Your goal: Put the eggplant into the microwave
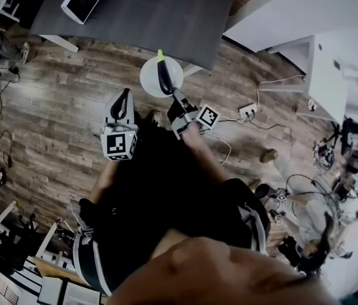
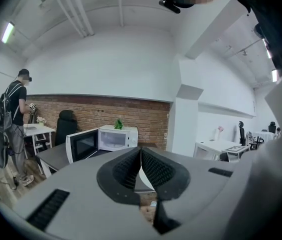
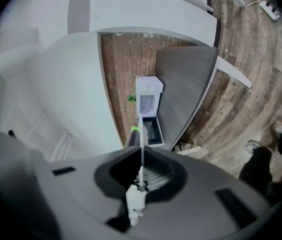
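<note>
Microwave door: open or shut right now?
Open. In the left gripper view the microwave has its door swung out to the left, and the lit cavity shows.

Wood-plank floor [image 1: 58, 107]; a brick wall [image 2: 106, 111] (plain white above it) behind the dark counter [image 1: 147, 18]; a white desk [image 2: 216, 146] aside, strip lights [image 2: 7, 32] overhead.

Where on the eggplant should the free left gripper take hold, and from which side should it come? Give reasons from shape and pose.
Probably mid-body on the eggplant, fingers across its narrow width, coming from above. It lies lengthwise on the plate, green stem end farthest away, and the right gripper is shut on the near rim, blocking that side.
</note>
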`<state>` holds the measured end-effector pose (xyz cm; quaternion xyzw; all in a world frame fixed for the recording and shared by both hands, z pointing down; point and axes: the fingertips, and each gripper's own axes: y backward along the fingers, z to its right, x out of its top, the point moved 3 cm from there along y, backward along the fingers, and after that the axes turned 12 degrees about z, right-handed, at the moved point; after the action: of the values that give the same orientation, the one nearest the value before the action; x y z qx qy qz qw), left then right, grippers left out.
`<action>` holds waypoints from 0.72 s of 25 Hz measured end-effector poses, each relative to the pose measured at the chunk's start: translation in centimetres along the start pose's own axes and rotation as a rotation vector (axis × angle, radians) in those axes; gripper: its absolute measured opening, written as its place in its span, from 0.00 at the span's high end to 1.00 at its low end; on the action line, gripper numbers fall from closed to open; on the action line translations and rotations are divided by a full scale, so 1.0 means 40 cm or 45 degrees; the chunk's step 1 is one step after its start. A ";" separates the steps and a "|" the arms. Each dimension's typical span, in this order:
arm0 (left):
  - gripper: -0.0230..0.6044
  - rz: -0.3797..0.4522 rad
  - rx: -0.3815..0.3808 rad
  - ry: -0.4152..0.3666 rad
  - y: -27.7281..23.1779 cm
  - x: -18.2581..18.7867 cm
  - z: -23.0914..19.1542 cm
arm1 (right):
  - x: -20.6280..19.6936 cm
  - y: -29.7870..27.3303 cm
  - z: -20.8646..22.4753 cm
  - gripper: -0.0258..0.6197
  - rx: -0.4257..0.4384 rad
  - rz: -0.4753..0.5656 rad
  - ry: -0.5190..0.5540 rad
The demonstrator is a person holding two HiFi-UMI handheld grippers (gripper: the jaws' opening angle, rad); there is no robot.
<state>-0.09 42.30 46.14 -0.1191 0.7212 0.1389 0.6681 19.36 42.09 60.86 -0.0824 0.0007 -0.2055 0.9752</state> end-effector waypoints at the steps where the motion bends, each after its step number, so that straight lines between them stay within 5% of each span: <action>1: 0.89 -0.002 0.003 -0.003 -0.001 -0.001 0.001 | 0.003 0.000 -0.002 0.90 0.004 -0.003 0.000; 18: 0.89 0.010 -0.026 -0.023 -0.151 -0.013 -0.098 | 0.024 -0.187 -0.017 0.90 0.032 0.005 -0.009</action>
<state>-1.56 35.25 46.67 -0.1217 0.7142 0.1501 0.6727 17.21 34.85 61.42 -0.0711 -0.0053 -0.2034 0.9765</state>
